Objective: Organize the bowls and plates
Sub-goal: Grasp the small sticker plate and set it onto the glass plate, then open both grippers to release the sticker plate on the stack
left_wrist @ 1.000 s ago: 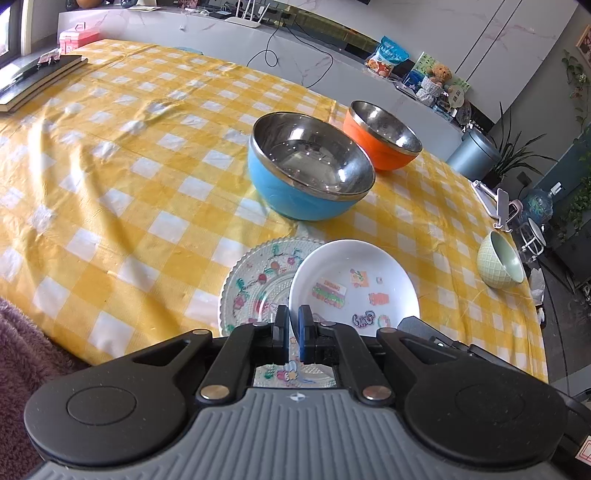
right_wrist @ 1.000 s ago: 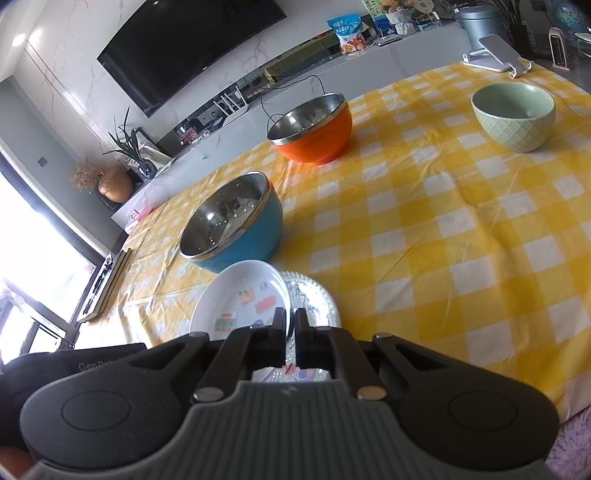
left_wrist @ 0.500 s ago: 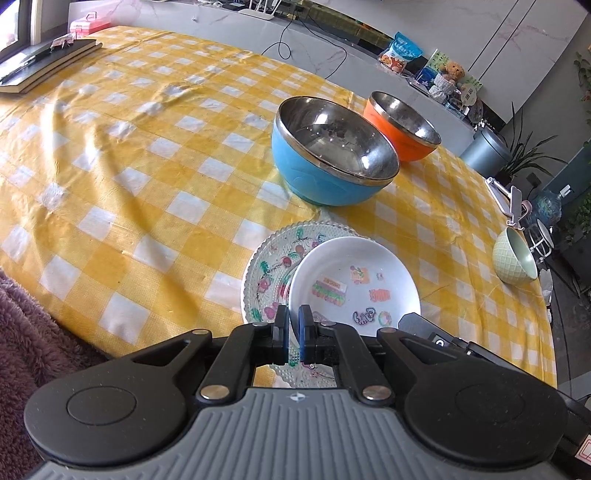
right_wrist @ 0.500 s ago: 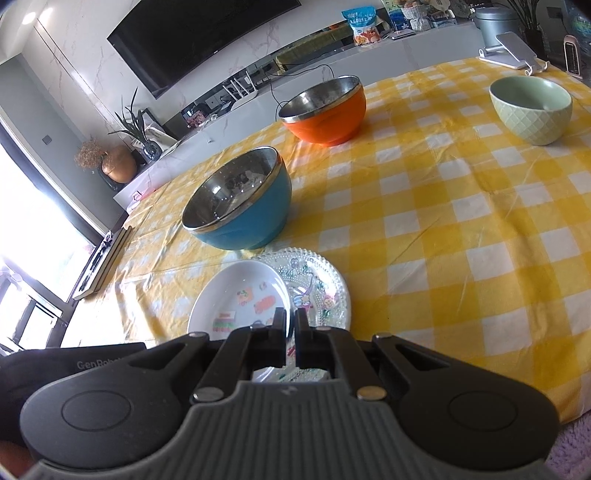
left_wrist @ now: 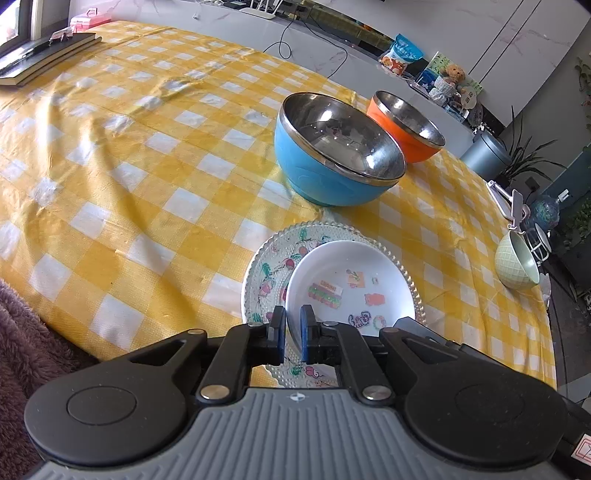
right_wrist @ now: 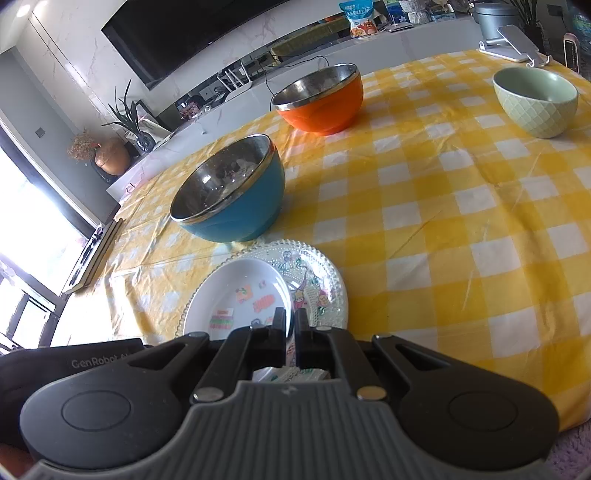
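Left wrist view:
Left gripper (left_wrist: 293, 334): fingers drawn narrow, pinching the near rim of the white dish (left_wrist: 349, 290).
White dish: shallow, with small coloured stickers inside; it sits over the patterned glass plate (left_wrist: 266, 269), shifted toward the plate's right side.
Patterned glass plate: flat on the yellow checked cloth of the bench (left_wrist: 147, 177), near the front edge.
Blue bowl (left_wrist: 338, 157): steel-lined, upright, just behind the plate.
Orange bowl (left_wrist: 406, 125): steel-lined, behind and right of the blue bowl, close beside it.
Green bowl (left_wrist: 515, 260): well apart, at the far right edge of the bench.
Books (left_wrist: 44, 51): stacked at the far left corner.

Right wrist view:
Right gripper (right_wrist: 290, 330): fingers close together, clamped on the near edge of the patterned glass plate (right_wrist: 317, 280), right beside the rim of the white dish (right_wrist: 240, 299).
White dish: lies on the left part of the plate.
Blue bowl (right_wrist: 231, 195): just beyond the plate.
Orange bowl (right_wrist: 321, 98): farther back on the bench (right_wrist: 443, 221).
Green bowl (right_wrist: 535, 101): far right, standing alone.
Television (right_wrist: 184, 33): dark screen on the back wall.
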The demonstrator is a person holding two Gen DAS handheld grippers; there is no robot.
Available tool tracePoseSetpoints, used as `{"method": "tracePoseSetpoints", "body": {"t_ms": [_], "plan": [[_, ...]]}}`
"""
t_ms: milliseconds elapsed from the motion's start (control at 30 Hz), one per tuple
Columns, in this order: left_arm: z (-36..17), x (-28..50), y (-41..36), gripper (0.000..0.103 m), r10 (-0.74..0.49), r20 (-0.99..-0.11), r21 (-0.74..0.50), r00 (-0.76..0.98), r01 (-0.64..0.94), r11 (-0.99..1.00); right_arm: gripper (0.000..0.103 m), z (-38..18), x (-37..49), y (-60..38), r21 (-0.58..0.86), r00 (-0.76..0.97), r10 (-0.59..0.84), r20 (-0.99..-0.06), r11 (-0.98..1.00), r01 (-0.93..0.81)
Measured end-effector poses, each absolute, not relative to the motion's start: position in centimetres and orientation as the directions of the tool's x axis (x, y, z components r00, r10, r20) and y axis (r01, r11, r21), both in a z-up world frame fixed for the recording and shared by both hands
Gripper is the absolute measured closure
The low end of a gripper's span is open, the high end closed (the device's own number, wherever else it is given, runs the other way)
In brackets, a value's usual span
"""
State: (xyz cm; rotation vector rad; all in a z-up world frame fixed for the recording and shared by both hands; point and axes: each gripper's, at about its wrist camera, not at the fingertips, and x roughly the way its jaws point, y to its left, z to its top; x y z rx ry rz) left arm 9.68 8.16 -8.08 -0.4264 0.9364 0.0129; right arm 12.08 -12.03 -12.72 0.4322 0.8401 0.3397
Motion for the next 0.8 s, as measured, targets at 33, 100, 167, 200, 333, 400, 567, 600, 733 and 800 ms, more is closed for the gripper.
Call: {"method": "tracePoseSetpoints", "body": {"t_ms": [33, 100, 167, 200, 333, 400, 567, 600, 733, 800], "plan": [[-8.12, 9.7, 8.12, 0.094, -0.175, -0.78, -0.351, 0.601, -0.189, 0.917, 0.102, -12.78, 12.12, -12.04, 0.492, 0.623, 0.45, -0.64, 0.863, -0.117], [-8.15, 9.7, 8.11, 0.093, -0.173, -0.776, -0.351, 0.607, -0.188, 0.917, 0.102, -12.87, 12.22, -11.97, 0.488, 0.621, 0.446, -0.644, 0.865, -0.116], [-8.18, 9.71, 8.09, 0.093, -0.172, -0.773, -0.35, 0.611, -0.183, 0.919, 0.101, -12.94, 12.22, -11.85, 0.485, 0.62, 0.445, -0.646, 0.867, -0.116], [-8.2, 9.71, 8.09, 0.093, -0.173, -0.772, -0.351, 0.612, -0.182, 0.919, 0.101, -12.95, 12.22, -11.82, 0.483, 0.62, 0.444, -0.647, 0.868, -0.116], [-8.32, 9.7, 8.09, 0.093, -0.185, -0.767, -0.359, 0.615, -0.172, 0.917, 0.097, -12.97, 12.19, -11.83, 0.483, 0.622, 0.442, -0.646, 0.868, -0.115], [-8.36, 9.69, 8.1, 0.089, -0.187, -0.764, -0.362, 0.617, -0.17, 0.917, 0.096, -12.94, 12.16, -11.89, 0.485, 0.626, 0.442, -0.643, 0.867, -0.114], [-8.03, 9.58, 8.08, 0.078, -0.173, -0.758, -0.354, 0.629, -0.173, 0.919, 0.094, -12.79, 12.07, -12.06, 0.492, 0.63, 0.45, -0.633, 0.862, -0.121], [-7.95, 9.56, 8.07, 0.077, -0.17, -0.757, -0.352, 0.631, -0.175, 0.92, 0.09, -12.77, 12.12, -12.08, 0.493, 0.631, 0.45, -0.632, 0.861, -0.122], [-7.72, 9.48, 8.2, 0.069, -0.17, -0.751, -0.358, 0.639, -0.176, 0.917, 0.079, -12.49, 11.92, -12.21, 0.497, 0.644, 0.453, -0.616, 0.858, -0.128], [-7.56, 9.46, 8.21, 0.067, -0.165, -0.747, -0.354, 0.644, -0.176, 0.918, 0.076, -12.26, 11.84, -12.29, 0.497, 0.652, 0.453, -0.608, 0.858, -0.133]]}}
